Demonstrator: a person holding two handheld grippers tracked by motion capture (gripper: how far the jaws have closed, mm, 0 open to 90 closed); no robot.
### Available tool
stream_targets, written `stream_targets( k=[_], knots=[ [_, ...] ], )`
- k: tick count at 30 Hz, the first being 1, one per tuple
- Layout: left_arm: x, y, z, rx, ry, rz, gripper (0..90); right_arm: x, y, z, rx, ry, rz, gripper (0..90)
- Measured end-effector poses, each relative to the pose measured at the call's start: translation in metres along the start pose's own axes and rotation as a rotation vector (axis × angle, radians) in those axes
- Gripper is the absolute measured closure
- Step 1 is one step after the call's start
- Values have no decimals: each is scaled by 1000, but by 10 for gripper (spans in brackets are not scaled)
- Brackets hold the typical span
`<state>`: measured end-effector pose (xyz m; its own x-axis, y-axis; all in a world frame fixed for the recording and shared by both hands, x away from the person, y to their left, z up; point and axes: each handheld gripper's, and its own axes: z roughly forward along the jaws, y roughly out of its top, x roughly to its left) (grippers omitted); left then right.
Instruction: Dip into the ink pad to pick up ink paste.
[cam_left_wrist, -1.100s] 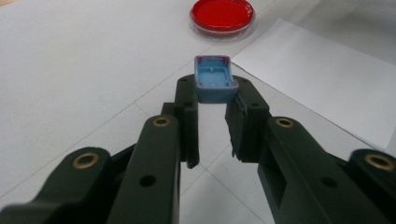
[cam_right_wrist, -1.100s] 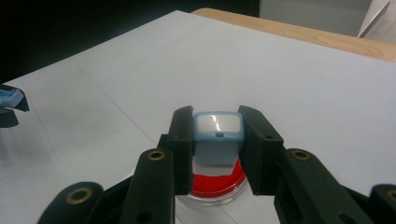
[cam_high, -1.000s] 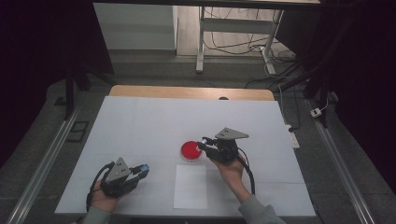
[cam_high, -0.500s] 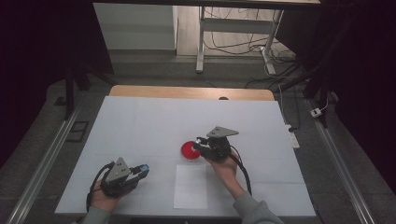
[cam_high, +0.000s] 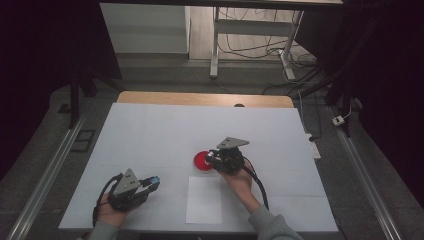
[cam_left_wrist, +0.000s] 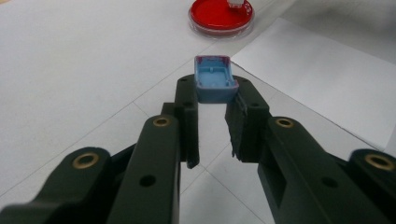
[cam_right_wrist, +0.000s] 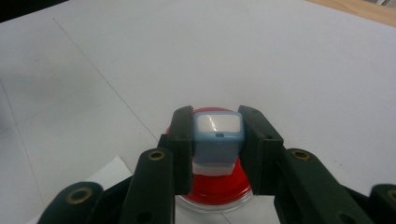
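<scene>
A round red dish (cam_high: 200, 161) lies at the middle of the white table. My right gripper (cam_high: 211, 160) hovers at its right edge, shut on a small blue block with a white top and white base (cam_right_wrist: 218, 133); the block hangs over the red dish (cam_right_wrist: 215, 193). At the front left my left gripper (cam_high: 151, 183) rests low, shut on a hollow blue cap (cam_left_wrist: 214, 79) pinched between its fingertips, open side up. From the left gripper (cam_left_wrist: 214, 91) the red dish (cam_left_wrist: 220, 13) lies straight ahead, with the white paper (cam_left_wrist: 327, 88) to its right.
A white sheet of paper (cam_high: 204, 199) lies near the front edge between the two hands. The white tabletop (cam_high: 165, 130) has a wooden strip along its far edge. Metal rails run along both sides of the table, and cables lie on the floor behind it.
The right gripper has shifted a little to the left, bringing its block over the red dish. The left gripper has kept still with the cap.
</scene>
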<state>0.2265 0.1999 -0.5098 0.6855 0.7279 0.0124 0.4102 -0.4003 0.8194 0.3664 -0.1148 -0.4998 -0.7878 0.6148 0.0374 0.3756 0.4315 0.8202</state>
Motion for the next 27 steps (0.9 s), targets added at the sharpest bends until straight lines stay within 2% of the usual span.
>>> stream_targets(
  k=[27],
  knots=[
    [1,0,-1,1,-1,0,745,3,-2,8,35,-19,-47,669]
  ],
)
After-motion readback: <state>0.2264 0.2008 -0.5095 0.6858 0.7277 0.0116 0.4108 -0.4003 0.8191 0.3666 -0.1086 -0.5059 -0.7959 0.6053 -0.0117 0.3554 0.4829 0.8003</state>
